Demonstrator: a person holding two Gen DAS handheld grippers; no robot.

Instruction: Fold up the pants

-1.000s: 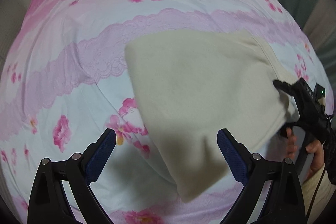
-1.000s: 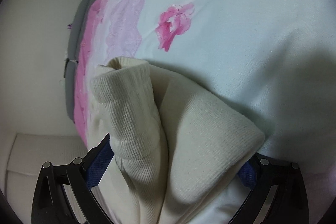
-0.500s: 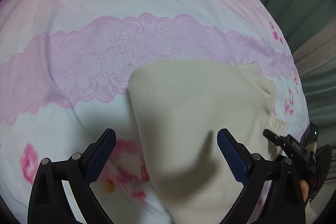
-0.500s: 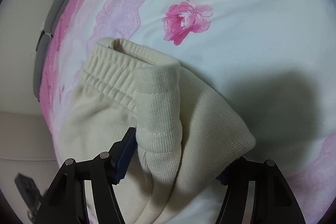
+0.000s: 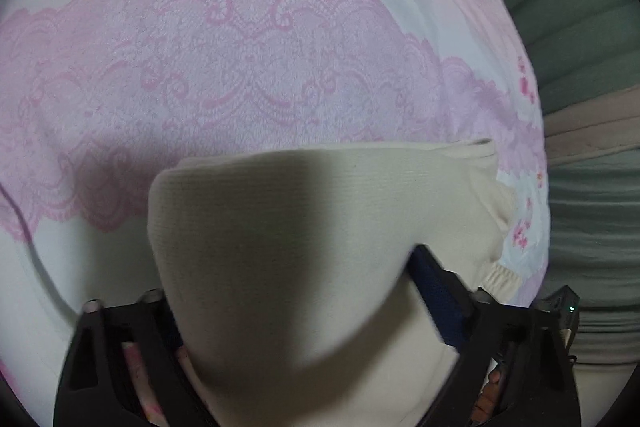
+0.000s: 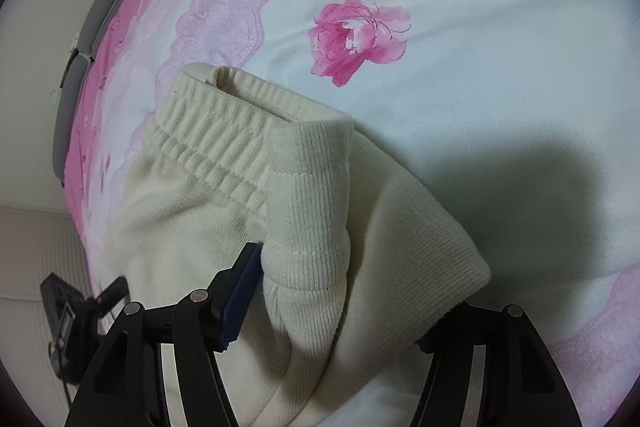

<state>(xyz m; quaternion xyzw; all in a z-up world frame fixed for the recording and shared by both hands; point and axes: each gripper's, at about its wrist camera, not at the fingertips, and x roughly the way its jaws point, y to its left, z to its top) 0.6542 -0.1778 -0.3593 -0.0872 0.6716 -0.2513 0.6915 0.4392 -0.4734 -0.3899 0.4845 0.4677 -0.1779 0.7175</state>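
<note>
Cream knit pants lie folded on the pink floral bedsheet. In the left wrist view my left gripper straddles the folded edge, and the cloth fills the gap between its blue pads; the left pad is hidden under the cloth. In the right wrist view my right gripper is closed on a bunched fold of the pants by the ribbed cuff. The elastic waistband lies just beyond.
The bedsheet spreads ahead and to the right in the right wrist view. A grey bed edge and a pale wall run along the left. Green curtains hang to the right in the left wrist view. The other gripper shows at lower left.
My left gripper has dropped onto the folded edge, and the cloth now sits between its fingers. My right gripper's jaws have narrowed around the fold. The waistband has come into view.
</note>
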